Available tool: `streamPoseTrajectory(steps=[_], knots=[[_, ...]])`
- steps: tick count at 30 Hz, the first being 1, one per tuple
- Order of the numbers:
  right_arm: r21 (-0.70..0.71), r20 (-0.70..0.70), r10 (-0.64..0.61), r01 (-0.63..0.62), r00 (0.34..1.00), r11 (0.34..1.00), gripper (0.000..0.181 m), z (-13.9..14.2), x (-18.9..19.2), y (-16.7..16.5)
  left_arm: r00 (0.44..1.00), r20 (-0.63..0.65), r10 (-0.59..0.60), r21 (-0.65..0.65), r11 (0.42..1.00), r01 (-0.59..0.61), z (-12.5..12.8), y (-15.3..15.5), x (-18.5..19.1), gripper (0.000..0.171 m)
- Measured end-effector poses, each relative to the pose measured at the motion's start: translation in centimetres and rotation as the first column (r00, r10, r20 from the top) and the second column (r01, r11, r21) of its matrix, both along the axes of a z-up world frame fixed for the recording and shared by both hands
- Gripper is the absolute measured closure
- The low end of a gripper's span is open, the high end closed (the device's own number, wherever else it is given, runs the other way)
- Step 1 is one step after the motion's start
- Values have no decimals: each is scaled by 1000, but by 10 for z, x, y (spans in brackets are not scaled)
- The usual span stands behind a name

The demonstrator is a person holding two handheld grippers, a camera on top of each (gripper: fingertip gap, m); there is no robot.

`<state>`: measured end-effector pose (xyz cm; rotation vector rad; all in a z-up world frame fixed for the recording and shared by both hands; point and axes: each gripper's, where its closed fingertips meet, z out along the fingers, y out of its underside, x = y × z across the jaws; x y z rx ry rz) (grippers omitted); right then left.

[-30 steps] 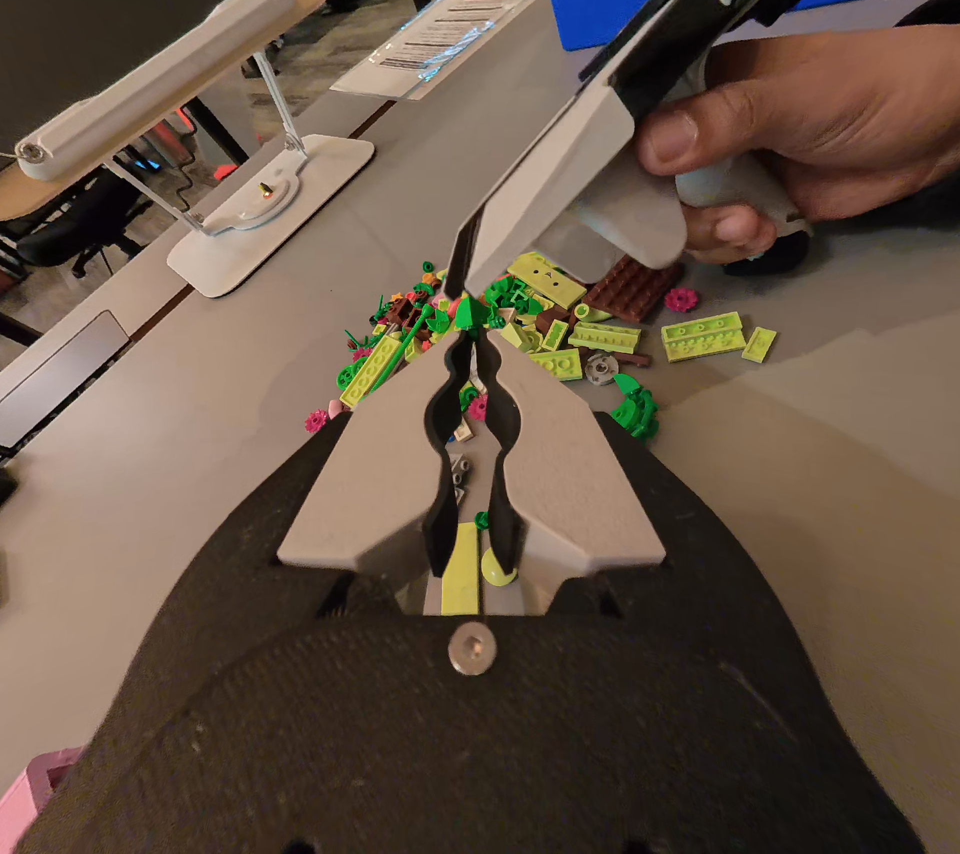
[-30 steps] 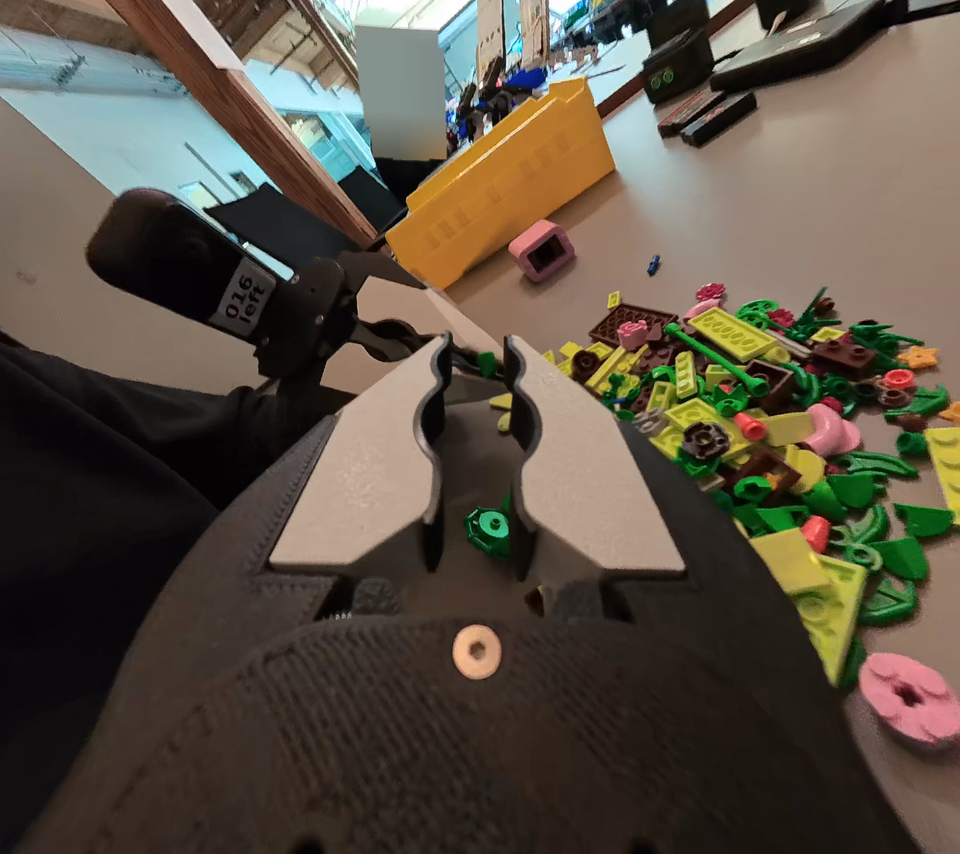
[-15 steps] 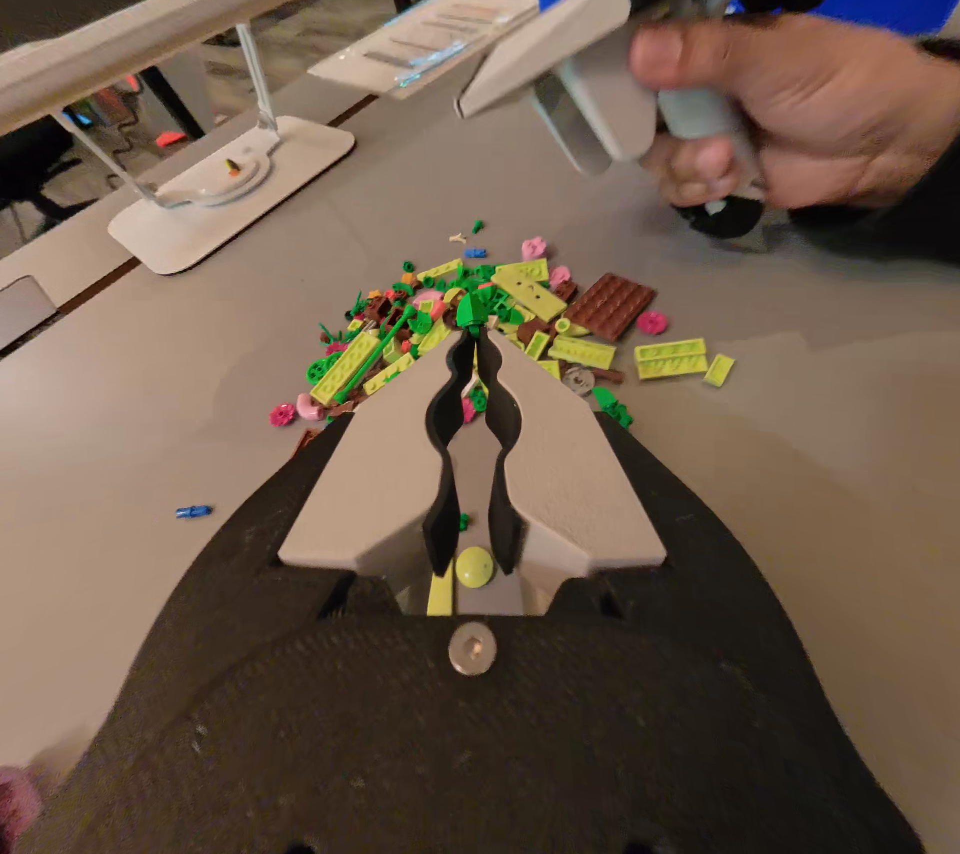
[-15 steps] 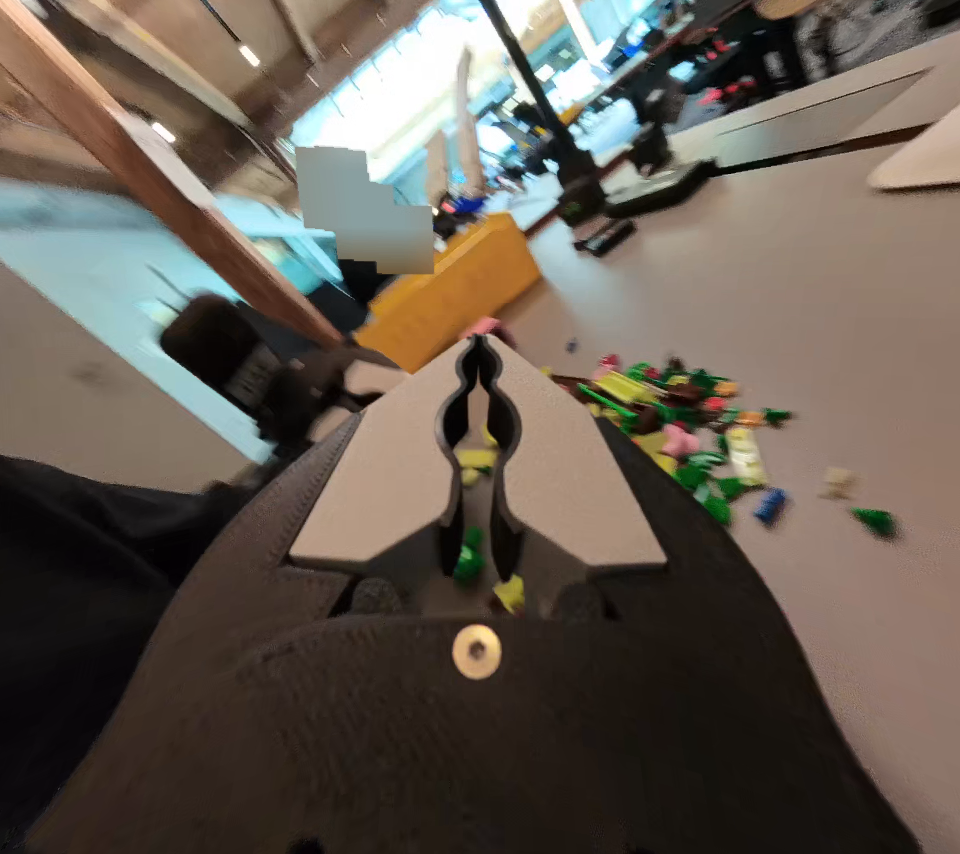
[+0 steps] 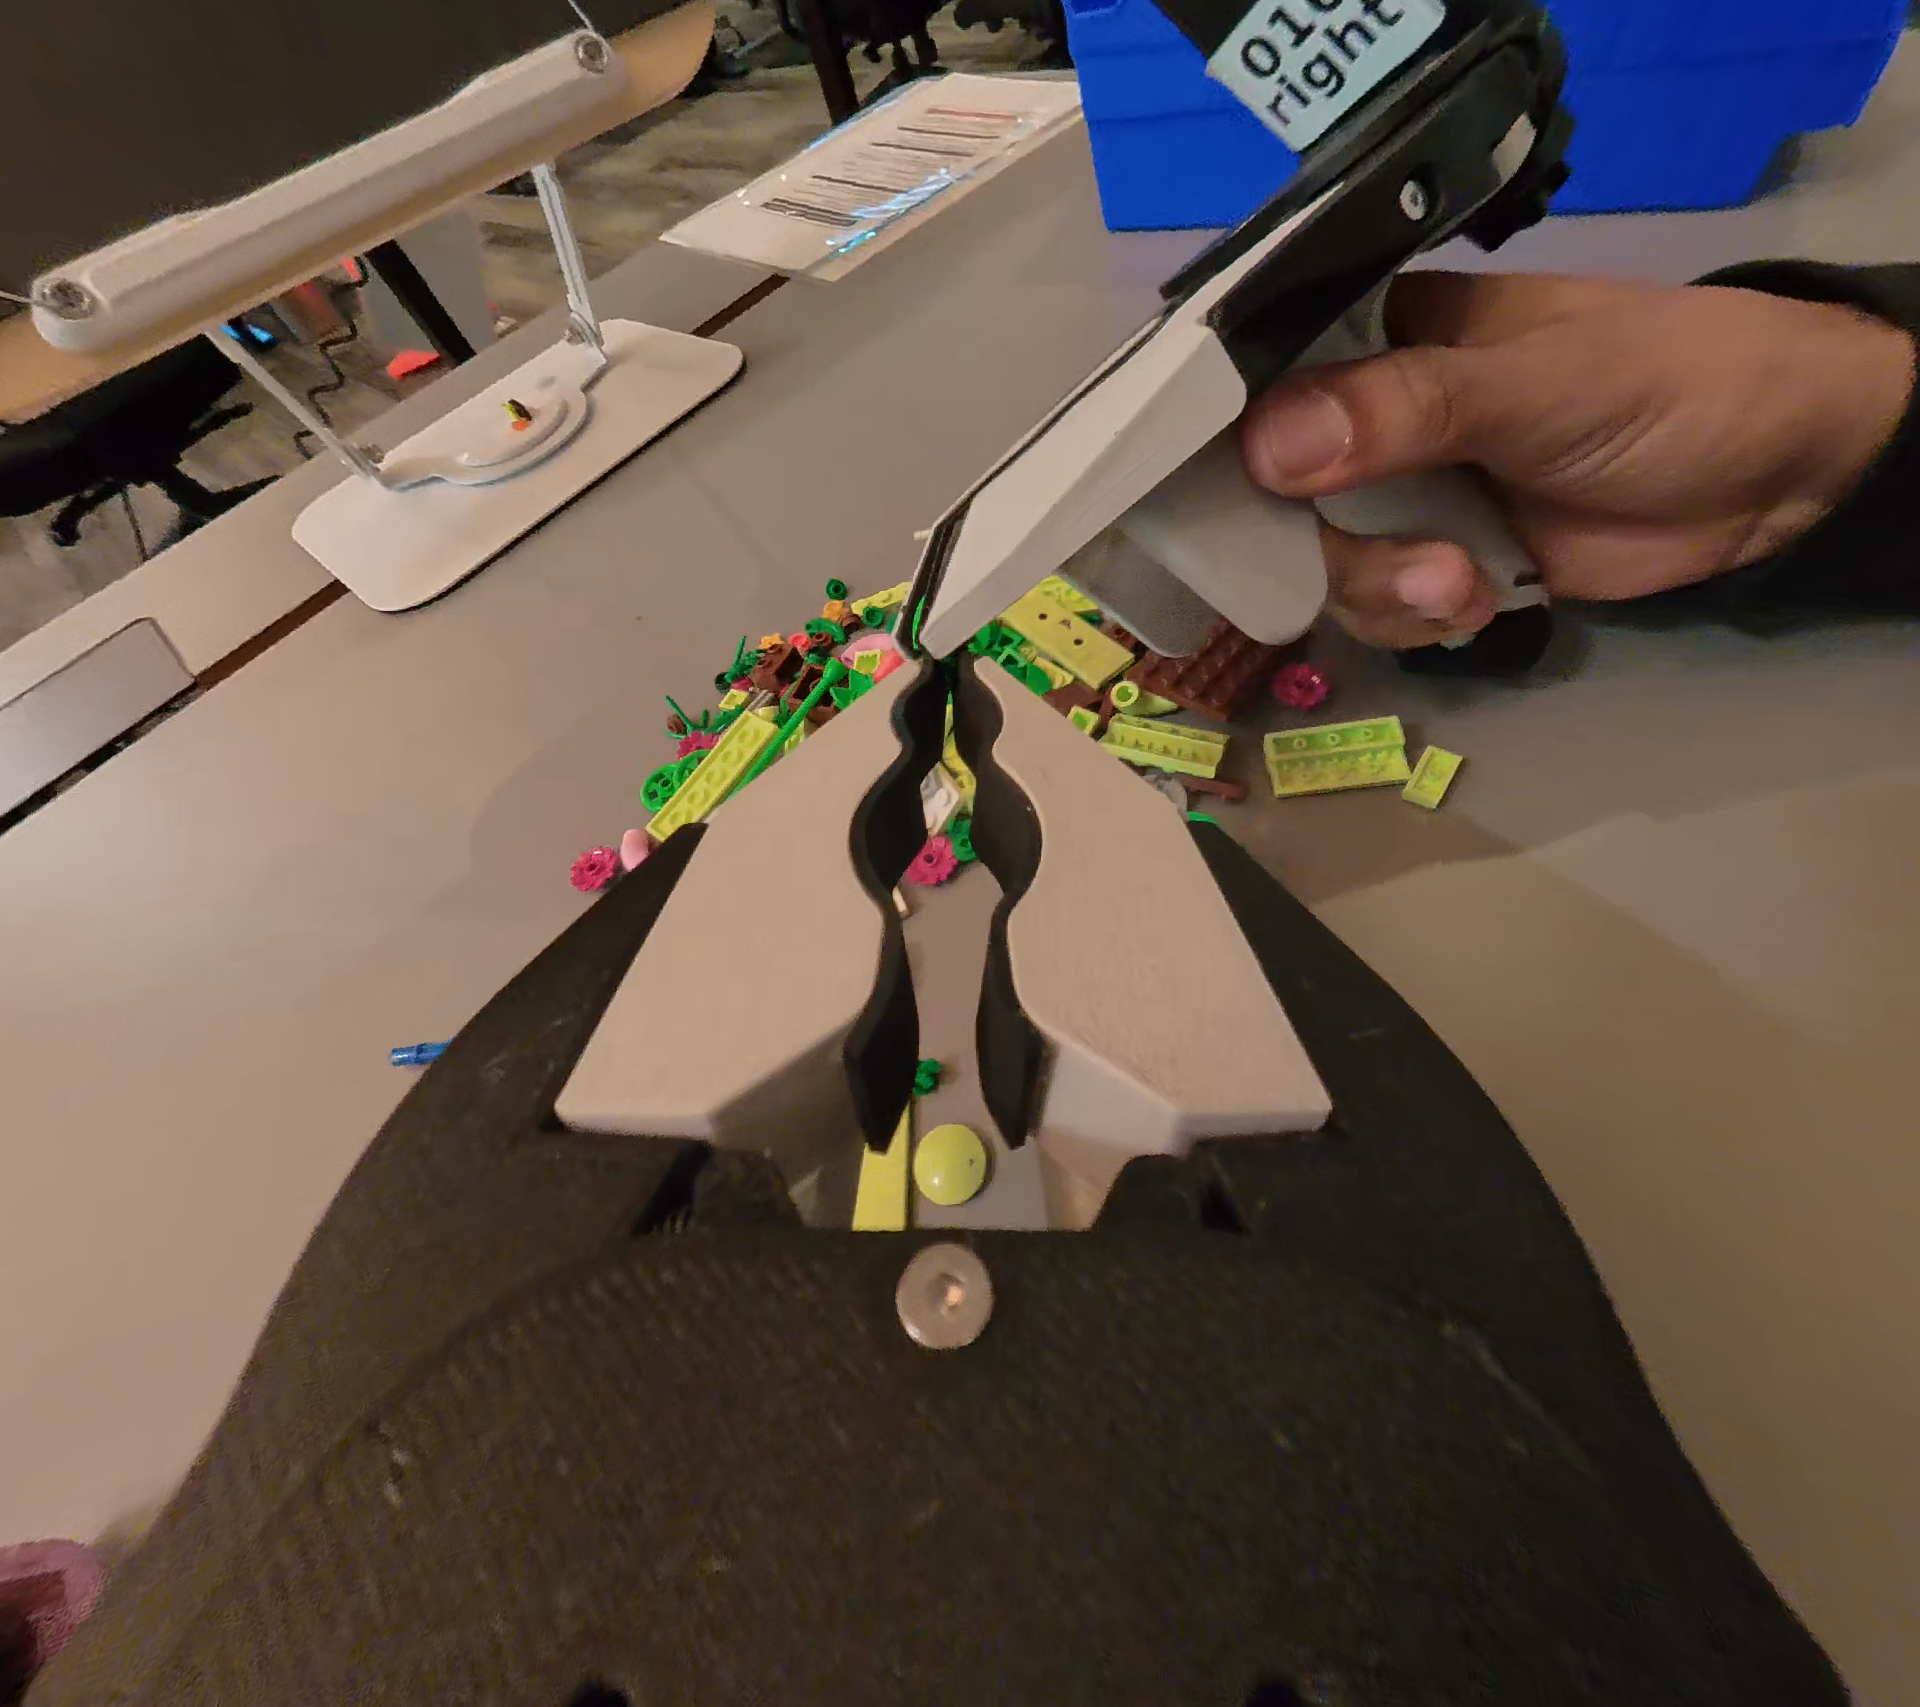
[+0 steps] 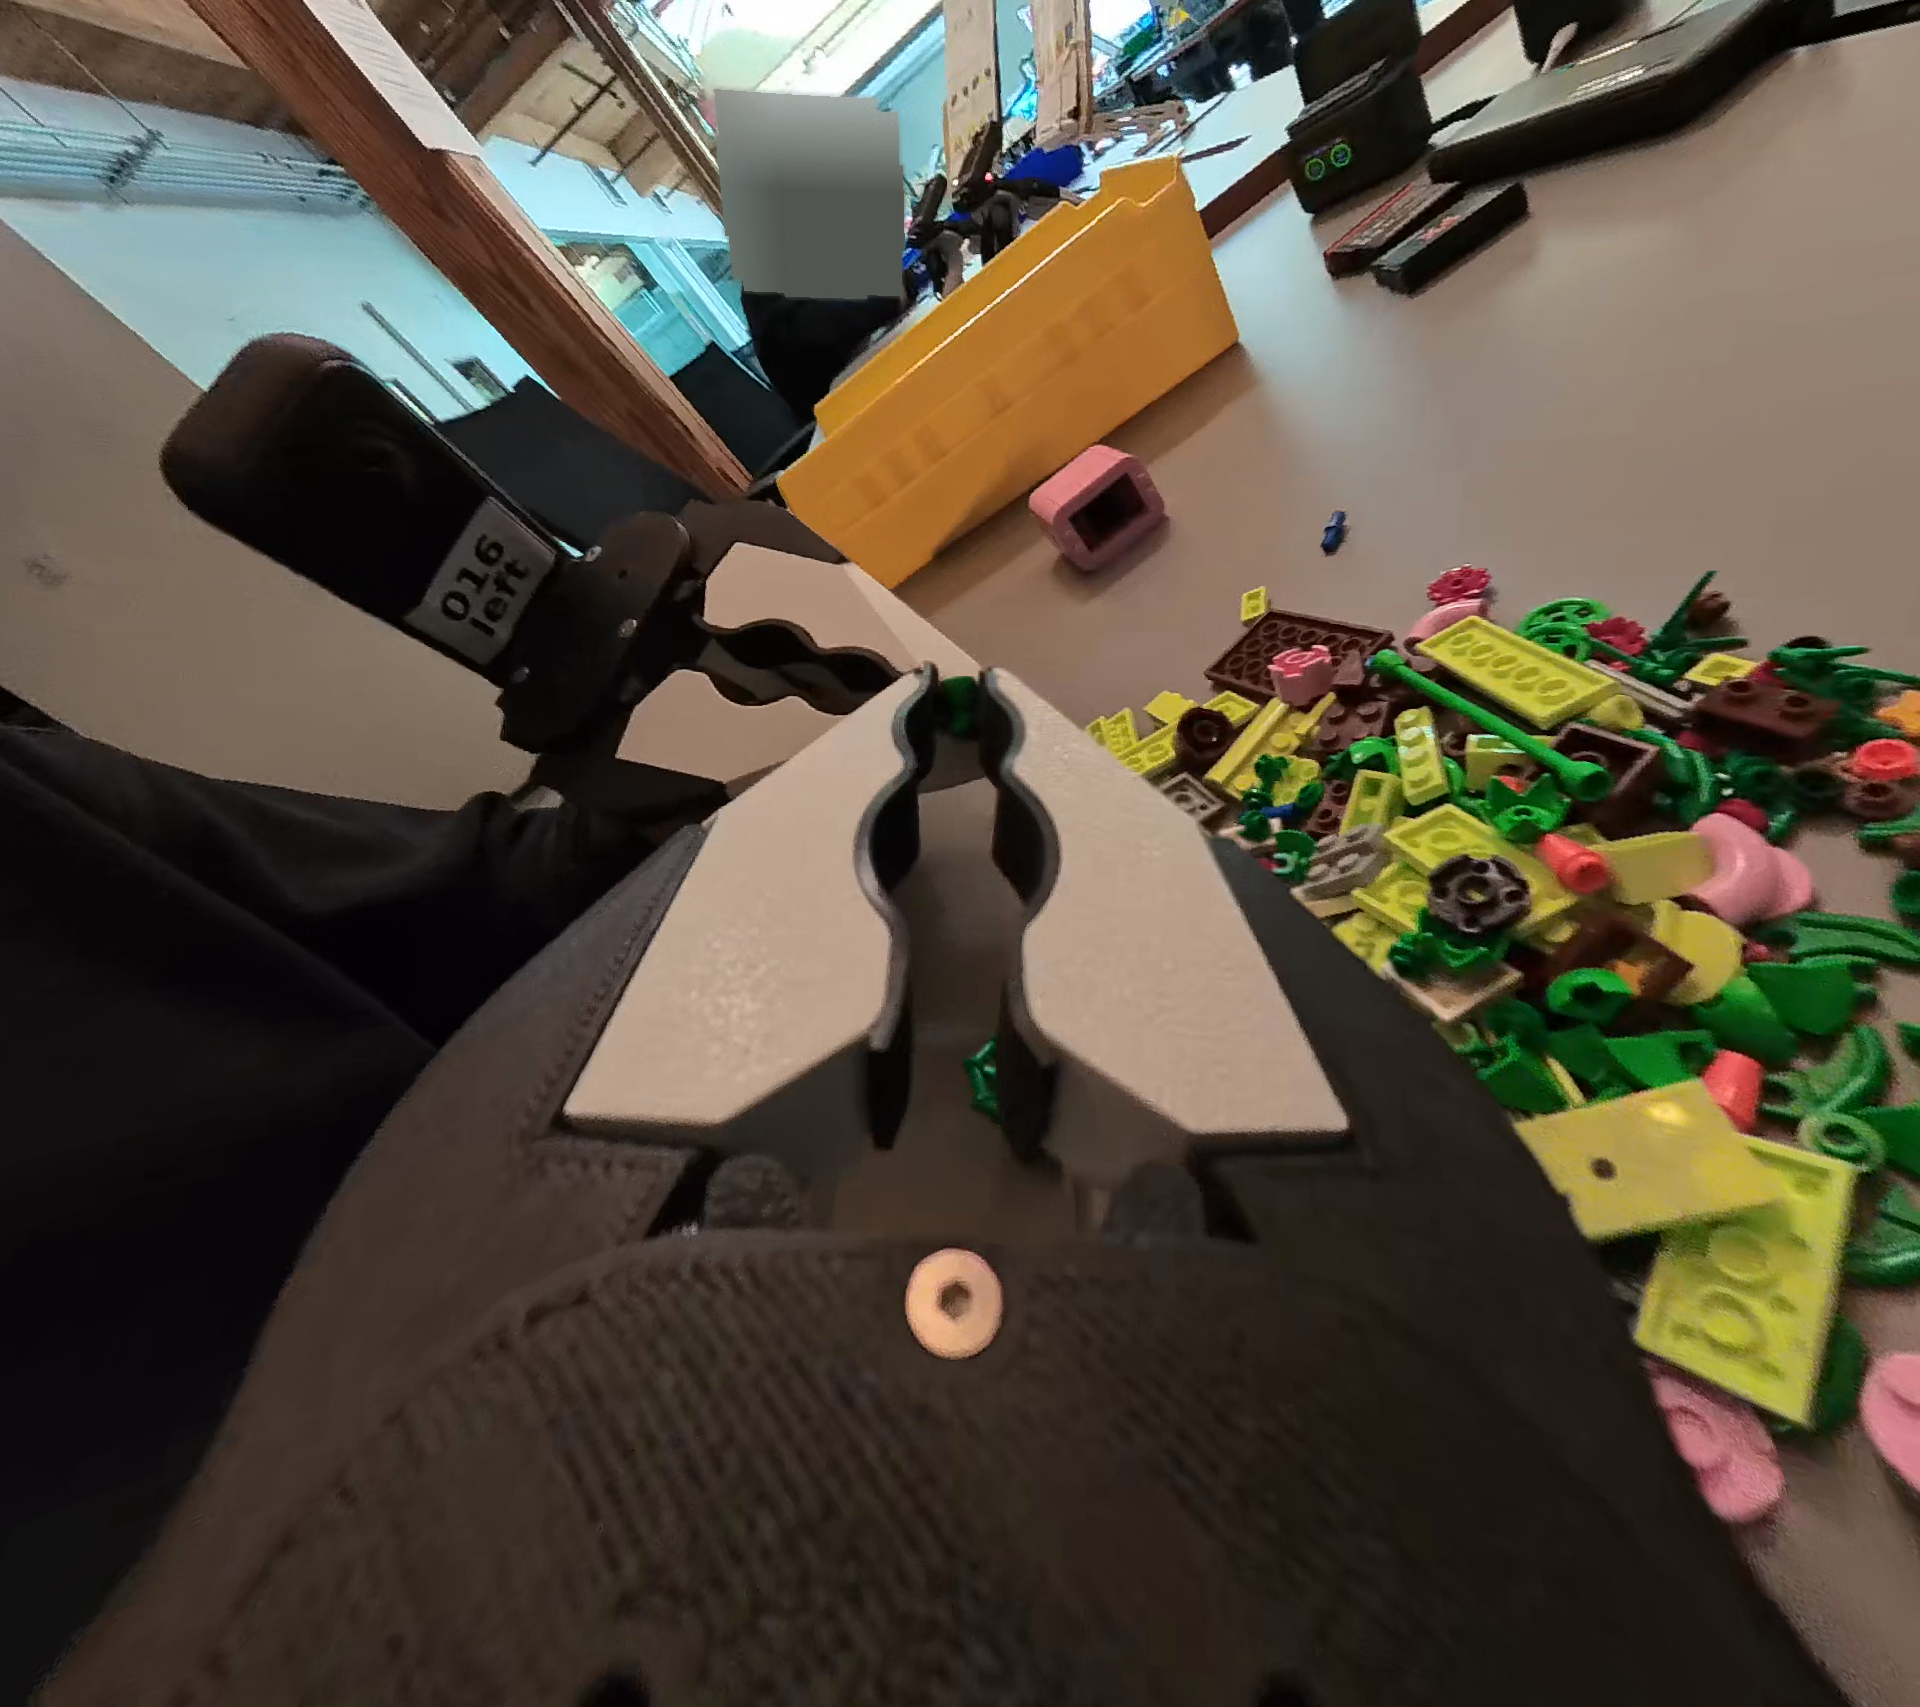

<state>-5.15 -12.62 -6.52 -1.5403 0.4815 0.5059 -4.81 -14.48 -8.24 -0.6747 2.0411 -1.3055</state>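
**A:** Two grippers tip to tip above the brick pile [image 5: 1091, 681], centre of the left wrist view.
**B:** Right gripper [image 6: 954, 701]?
**A:** Jaws pinched nearly together on a small green piece [image 6: 958, 701]. It's held clear of the grey table [image 5: 416, 826], at the heap's near edge.
**B:** Left gripper [image 5: 938, 678]?
**A:** Tips a sliver apart, nose against the right one's. Can't tell if it grips that piece or only sits beside it. The fingers hide the contact.
**B:** Piece shape?
**A:** Too small to tell. Yellow bin [image 6: 1018, 400] is upper centre of the right view, blue bin [image 5: 1662, 47] upper right of the left view. Both are well apart from the pile.
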Motion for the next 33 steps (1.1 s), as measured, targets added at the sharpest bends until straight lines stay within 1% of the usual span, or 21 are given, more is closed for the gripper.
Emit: streamPoseTrajectory(steps=[4,8,12,13,14,15,16,17,18,20,21,23,26,27,29,31,33], knots=[[6,-8,7,-7,1000,1000,177,3,0,-3,1000,-23,-17,-49,999,16,4,-4,-1,171],[53,-20,5,-4,1000,999,178,12,0,-6,995,-81,-58,-173,984,44,12,-7,-3,171],[65,-8,0,0,1000,998,178,15,-1,-6,986,-134,-103,-252,965,67,14,-7,-5,171],[86,-15,-10,11,1000,996,178,17,1,-7,980,-156,-121,-269,960,76,13,-8,-6,171],[158,-39,-51,56,998,986,177,28,10,-15,968,-210,-138,-253,964,83,2,-8,-9,171],[265,-87,-100,119,991,957,178,47,27,-34,957,-247,-150,-256,963,84,-6,-7,-10,171],[321,-115,-138,168,984,932,178,58,42,-56,952,-254,-169,-301,950,88,-2,-8,-10,171],[322,-107,-189,214,976,922,178,60,54,-73,953,-239,-185,-348,933,94,8,-7,-10,171],[284,-74,-235,247,969,927,178,55,60,-83,957,-225,-184,-354,930,96,11,-6,-9,171],[148,17,-290,284,957,947,178,39,69,-86,963,-220,-156,-296,951,87,2,-5,-6,171],[62,55,-291,287,955,956,178,27,72,-83,964,-218,-152,-276,957,89,0,-5,-6,171],[-61,95,-280,286,955,956,178,6,77,-75,972,-198,-130,-234,969,82,-2,-5,-5,171],[-224,154,-274,304,949,926,178,-29,81,-66,985,-165,-45,-67,997,34,-19,4,3,171],[-261,165,-270,305,949,916,178,-36,83,-64,988,-152,-23,-8,1000,22,-24,7,6,171],[-287,189,-268,314,945,905,178,-39,85,-62,991,-131,1,88,996,10,-34,10,8,171],[-336,203,-255,312,945,889,178,-46,85,-59,991,-135,9,154,988,12,-44,10,8,171],[-384,220,-226,297,949,874,178,-53,81,-56,988,-152,16,194,981,14,-53,9,7,171]])
